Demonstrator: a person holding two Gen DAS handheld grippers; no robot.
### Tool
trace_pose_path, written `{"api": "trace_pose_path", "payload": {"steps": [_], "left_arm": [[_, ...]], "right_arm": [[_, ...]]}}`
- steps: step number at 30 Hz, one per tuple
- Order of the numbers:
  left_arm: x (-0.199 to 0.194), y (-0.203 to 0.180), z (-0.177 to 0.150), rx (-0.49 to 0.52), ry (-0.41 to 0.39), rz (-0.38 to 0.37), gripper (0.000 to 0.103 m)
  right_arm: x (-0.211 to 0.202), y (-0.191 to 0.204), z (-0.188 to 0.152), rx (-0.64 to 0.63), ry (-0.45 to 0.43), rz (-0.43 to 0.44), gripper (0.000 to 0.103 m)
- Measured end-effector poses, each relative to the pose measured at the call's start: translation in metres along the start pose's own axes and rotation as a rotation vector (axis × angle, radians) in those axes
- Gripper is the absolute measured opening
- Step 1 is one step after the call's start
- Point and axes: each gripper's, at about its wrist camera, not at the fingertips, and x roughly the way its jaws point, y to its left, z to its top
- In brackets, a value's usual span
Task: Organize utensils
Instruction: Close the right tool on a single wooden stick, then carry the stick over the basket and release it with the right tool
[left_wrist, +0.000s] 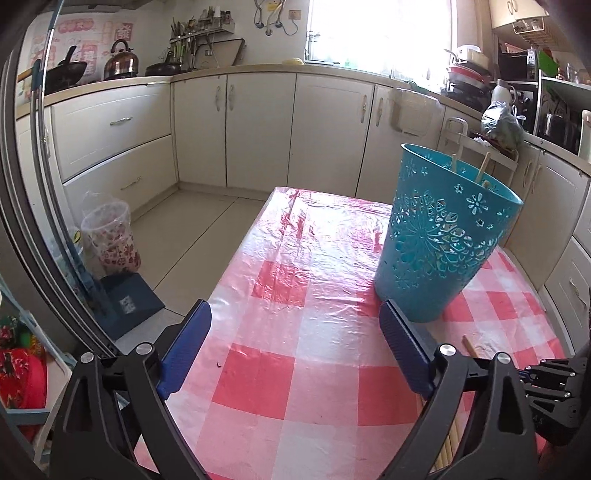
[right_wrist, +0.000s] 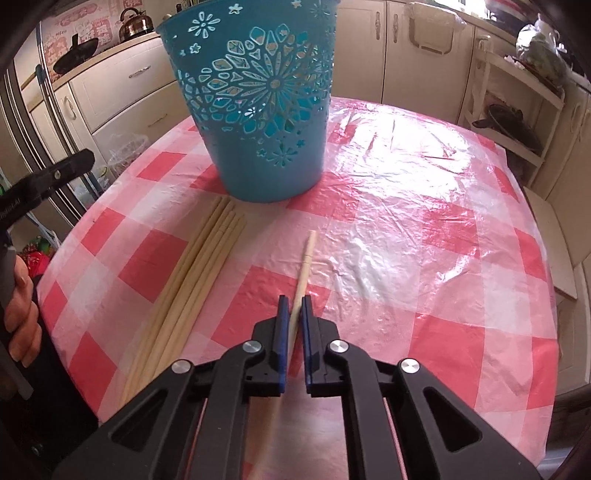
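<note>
The right gripper (right_wrist: 294, 301) has its 2 blue jaws clamped on 1 pale wooden chopstick (right_wrist: 306, 260), which runs between the pads and sticks out well ahead of them, its tip pointing toward the teal cut-out basket (right_wrist: 255, 110). The chopstick looks lifted slightly off the red-and-white checked tablecloth (right_wrist: 424, 258), though contact at the tip cannot be told. To the left of these jaws lies a bundle of loose chopsticks (right_wrist: 199, 269), side by side on the cloth, their far ends close to the basket's base but apart from it. The basket stands upright straight ahead of the jaws, a little left of their line. At the left edge of this view, part of the other black tool and the person's left hand (right_wrist: 22, 310) show. The left gripper (left_wrist: 295, 334) has its jaws wide apart with nothing between them, hovering over bare tablecloth (left_wrist: 295, 258). Here the basket (left_wrist: 439, 236) stands just beyond the right jaw, its base almost touching that pad, and the tops of 3 chopsticks (left_wrist: 483, 166) rise from inside it. Behind the right jaw, one chopstick end (left_wrist: 470, 345) shows on the cloth.
</note>
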Motion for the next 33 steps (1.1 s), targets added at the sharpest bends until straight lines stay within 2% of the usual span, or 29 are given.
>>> {"api": "trace_pose_path", "payload": {"steps": [2,5,8,9,12,17,24,29,33], "left_arm": [[-0.002,-0.005,-0.001,0.023,-0.007,0.000,0.091],[-0.001,-0.009,-0.002,0.032,0.000,-0.009,0.091],[-0.002,-0.012,-0.003,0.038,-0.001,-0.012,0.091],[-0.002,-0.014,-0.002,0.044,-0.002,-0.010,0.091],[-0.004,-0.016,-0.002,0.054,-0.007,-0.007,0.091],[-0.006,-0.018,-0.004,0.055,-0.001,-0.009,0.092],[-0.009,-0.016,-0.006,0.044,0.008,-0.011,0.092],[-0.014,-0.013,-0.006,0.031,0.007,-0.008,0.093],[-0.018,-0.011,-0.006,0.015,0.004,-0.013,0.094]], "right_arm": [[-0.001,0.002,0.001,-0.011,0.008,-0.027,0.006],[0.005,0.002,0.005,-0.018,0.040,-0.019,0.010],[0.010,0.008,0.008,-0.063,0.036,-0.049,0.009],[0.011,0.009,0.008,-0.072,0.030,-0.048,0.006],[0.011,0.005,0.006,-0.043,0.018,-0.033,0.006],[-0.005,-0.019,0.000,0.114,-0.028,0.122,0.006],[-0.048,-0.038,0.002,0.271,-0.169,0.383,0.006],[-0.088,-0.037,0.028,0.322,-0.318,0.516,0.006],[-0.119,-0.035,0.066,0.342,-0.465,0.539,0.006]]}}
